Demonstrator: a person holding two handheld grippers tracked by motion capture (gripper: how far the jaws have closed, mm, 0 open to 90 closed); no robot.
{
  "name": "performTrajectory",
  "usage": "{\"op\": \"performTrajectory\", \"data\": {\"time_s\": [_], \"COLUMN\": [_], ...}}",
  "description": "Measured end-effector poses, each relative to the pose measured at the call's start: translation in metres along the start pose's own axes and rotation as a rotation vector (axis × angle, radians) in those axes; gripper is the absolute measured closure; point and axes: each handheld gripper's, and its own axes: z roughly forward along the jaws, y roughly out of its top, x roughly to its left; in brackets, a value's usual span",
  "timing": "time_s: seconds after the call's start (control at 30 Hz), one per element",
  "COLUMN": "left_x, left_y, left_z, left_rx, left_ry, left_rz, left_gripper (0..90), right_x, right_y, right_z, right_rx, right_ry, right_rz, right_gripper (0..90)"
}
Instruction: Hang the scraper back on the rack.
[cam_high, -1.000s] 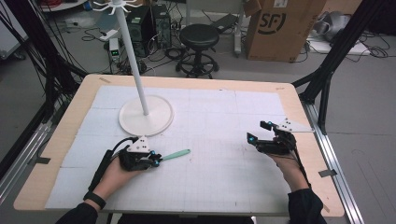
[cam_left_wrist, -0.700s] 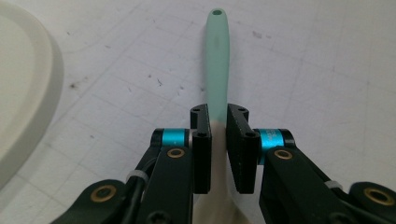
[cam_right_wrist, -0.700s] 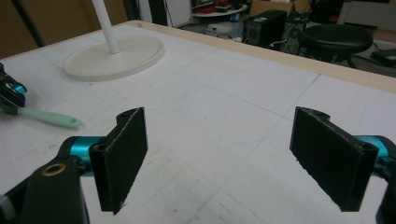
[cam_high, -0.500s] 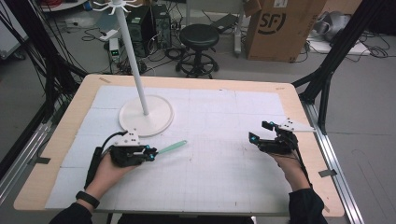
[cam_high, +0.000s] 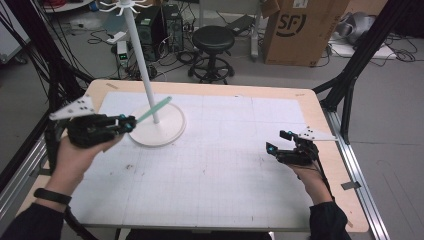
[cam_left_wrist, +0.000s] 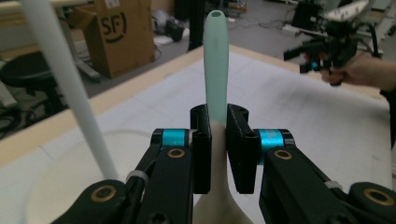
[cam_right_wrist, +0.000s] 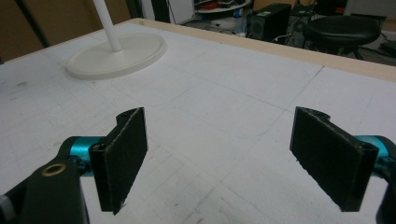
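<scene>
**Mint utensil held aloft near the rack pole**

A mint-green utensil (cam_left_wrist: 216, 56), prob. a spatula or spoon w/ a hole at the handle tip, is pinched by the left tool (cam_high: 125, 123), jaws pressed onto its neck; the paler head is seen below the jaws in the left gripper view. It is held above the table (cam_high: 225, 170), handle angled up toward the white pole (cam_high: 142, 65) of the hook rack, over the round base (cam_high: 165, 131). The hooks (cam_high: 121, 6) sit at the pole top, well above the handle.

The right tool (cam_high: 282, 148) is spread wide, nothing between the jaws, low over the table's right side.

Risks, as judged: the grip is narrow, so the utensil could pivot or slip if the pole is bumped; the rack may be tipped by a sideways knock; the small hole could be missed at the hook.
</scene>
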Motion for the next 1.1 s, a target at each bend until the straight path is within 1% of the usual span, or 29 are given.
{"op": "performTrajectory", "data": {"time_s": [0.13, 0.2, 0.3, 0.33, 0.4, 0.53, 0.63, 0.73, 0.93, 1.0, 1.1], "left_x": [0.01, 0.014, 0.018, 0.019, 0.022, 0.024, 0.025, 0.025, 0.03, 0.031, 0.031], "left_y": [0.028, 0.043, 0.06, 0.067, 0.076, 0.092, 0.1, 0.104, 0.105, 0.105, 0.105], "left_z": [-0.023, -0.035, -0.048, -0.053, -0.059, -0.065, -0.065, -0.064, -0.063, -0.063, -0.063], "left_rx": [-0.06, -0.091, -0.123, -0.136, -0.149, -0.184, -0.186, -0.184, -0.18, -0.178, -0.174], "left_ry": [0.048, 0.077, 0.113, 0.135, 0.161, 0.187, 0.203, 0.215, 0.232, 0.233, 0.234], "left_rz": [-0.006, -0.004, 0.004, 0.01, 0.014, 0.019, 0.029, 0.036, 0.03, 0.024, 0.027], "left_gripper": [80.8, 80.8, 80.8, 80.8, 80.8, 80.8, 80.8, 80.8, 80.8, 80.8, 80.8], "right_x": [0.0, 0.0, 0.0, 0.0, 0.0, 0.0, 0.0, 0.0, -0.001, -0.001, -0.001], "right_y": [0.0, 0.0, 0.0, 0.0, 0.0, -0.001, -0.001, -0.001, -0.001, -0.001, -0.001], "right_z": [0.001, 0.001, 0.001, 0.001, 0.002, 0.002, 0.003, 0.002, 0.002, 0.003, 0.003], "right_rx": [0.003, 0.005, 0.006, 0.005, 0.005, 0.009, 0.007, 0.01, 0.008, 0.008, 0.009], "right_ry": [0.0, 0.002, 0.002, 0.002, 0.003, 0.006, 0.008, 0.01, 0.011, 0.012, 0.013], "right_rz": [-0.002, 0.0, -0.001, 0.0, 0.001, 0.001, -0.002, 0.004, 0.002, 0.003, 0.004], "right_gripper": [18.4, 18.4, 18.4, 18.4, 18.4, 18.4, 18.4, 18.4, 18.4, 18.4, 18.4]}}
